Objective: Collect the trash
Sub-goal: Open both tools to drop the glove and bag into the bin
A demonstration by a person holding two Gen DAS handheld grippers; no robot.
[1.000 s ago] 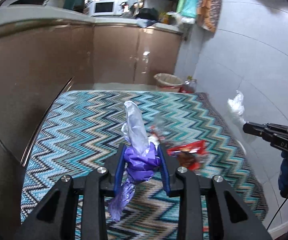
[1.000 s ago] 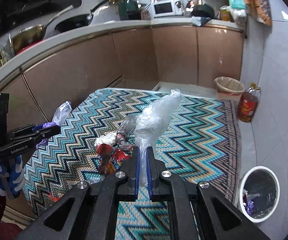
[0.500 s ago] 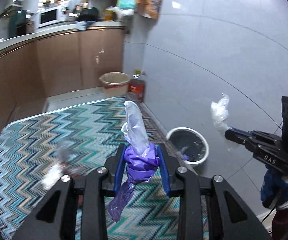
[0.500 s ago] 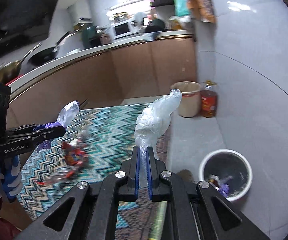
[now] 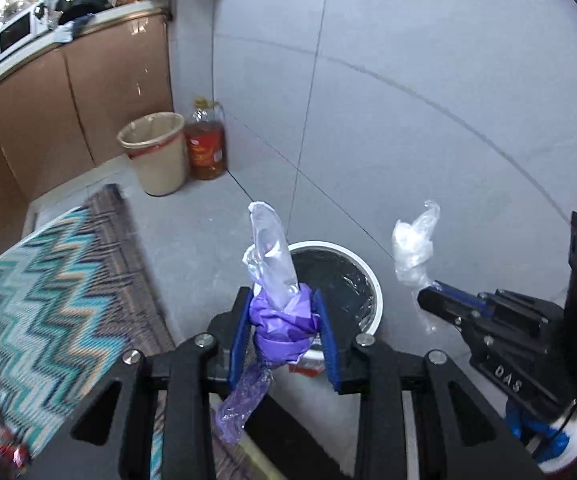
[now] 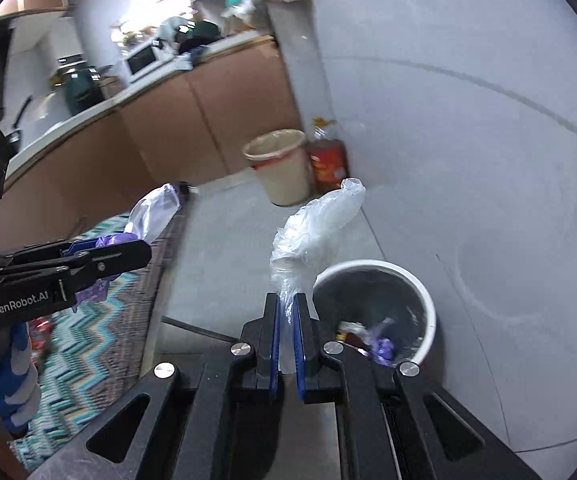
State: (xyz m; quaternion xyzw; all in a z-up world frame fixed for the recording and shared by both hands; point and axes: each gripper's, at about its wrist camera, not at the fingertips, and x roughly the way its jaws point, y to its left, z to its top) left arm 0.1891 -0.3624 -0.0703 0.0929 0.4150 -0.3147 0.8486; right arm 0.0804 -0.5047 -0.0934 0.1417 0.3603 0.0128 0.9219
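Purple plastic wad (image 5: 282,322) clamped in left gripper (image 5: 282,332), clear bag (image 6: 312,236) pinched in right gripper (image 6: 287,344); both have swung off the rug (image 5: 48,308) toward white bin (image 5: 372,280), lower centre, so drop looks next.

Grey tiled floor (image 5: 388,120), brown cabinets (image 5: 88,92), zigzag rug (image 5: 48,300), cluttered countertop (image 6: 160,68)

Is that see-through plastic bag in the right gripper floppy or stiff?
Probably floppy and light: the clear plastic bag is crumpled and bends over above the right gripper. It looks thin, so it may drift when dropped toward the white bin.
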